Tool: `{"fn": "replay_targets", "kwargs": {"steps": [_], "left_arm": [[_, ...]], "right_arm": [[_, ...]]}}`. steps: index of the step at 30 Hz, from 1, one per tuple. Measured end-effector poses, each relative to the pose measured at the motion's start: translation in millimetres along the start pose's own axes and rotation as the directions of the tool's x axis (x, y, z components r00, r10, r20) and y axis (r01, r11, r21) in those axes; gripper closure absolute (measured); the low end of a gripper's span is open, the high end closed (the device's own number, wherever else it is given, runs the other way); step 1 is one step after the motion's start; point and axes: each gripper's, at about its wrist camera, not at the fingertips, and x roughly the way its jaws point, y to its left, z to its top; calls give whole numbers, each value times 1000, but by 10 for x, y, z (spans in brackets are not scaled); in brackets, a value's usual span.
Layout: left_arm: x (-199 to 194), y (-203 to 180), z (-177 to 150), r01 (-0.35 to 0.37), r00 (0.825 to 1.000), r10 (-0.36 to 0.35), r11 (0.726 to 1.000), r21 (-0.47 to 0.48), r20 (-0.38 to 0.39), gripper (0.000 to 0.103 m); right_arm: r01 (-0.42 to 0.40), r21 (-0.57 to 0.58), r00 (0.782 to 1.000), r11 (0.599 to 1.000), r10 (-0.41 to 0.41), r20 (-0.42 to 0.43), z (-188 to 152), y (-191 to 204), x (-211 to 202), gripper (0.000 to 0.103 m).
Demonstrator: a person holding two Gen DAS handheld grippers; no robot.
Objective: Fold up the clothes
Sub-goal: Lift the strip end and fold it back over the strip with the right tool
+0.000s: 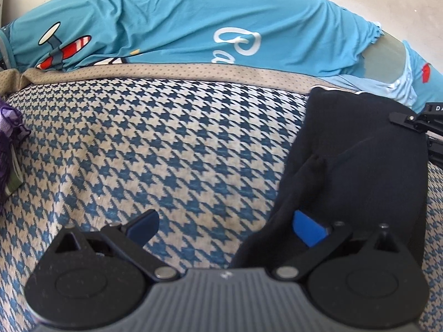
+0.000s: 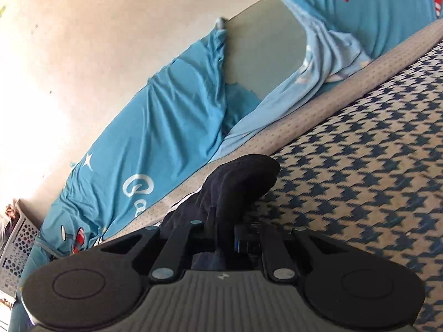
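Two grippers work over a bed covered in a blue-and-beige houndstooth blanket. In the left wrist view, the left gripper sits at the bottom of the frame with its blue-padded fingers spread wide apart; the pad at lower right lies against the edge of a dark navy garment, but nothing is clamped between the pads. That garment lies bunched at the right side of the frame, on the blanket. At the far right edge, part of the right gripper shows just beside the cloth. In the right wrist view, the right gripper has its jaws drawn together on a fold of the same navy garment, which rises in a bundle at the centre of the frame. A turquoise printed sheet runs across the top of the left view, behind a beige dotted band. A purple cloth sits at the left edge.
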Motion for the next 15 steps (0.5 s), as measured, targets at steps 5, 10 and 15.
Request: {"fn": "replay_targets", "kwargs": {"steps": [5, 10, 15], "left_arm": [[-43, -85, -36, 8, 1000, -8, 999, 35, -2, 0], [-97, -144, -70, 11, 1000, -11, 999, 52, -6, 0], [-151, -227, -136, 27, 1000, -26, 997, 74, -15, 0]], "right_arm": [[118, 33, 989, 993, -120, 86, 181, -335, -321, 92], [265, 60, 956, 962, -270, 116, 253, -767, -650, 92], [316, 115, 942, 942, -326, 79, 296, -1140, -784, 90]]}}
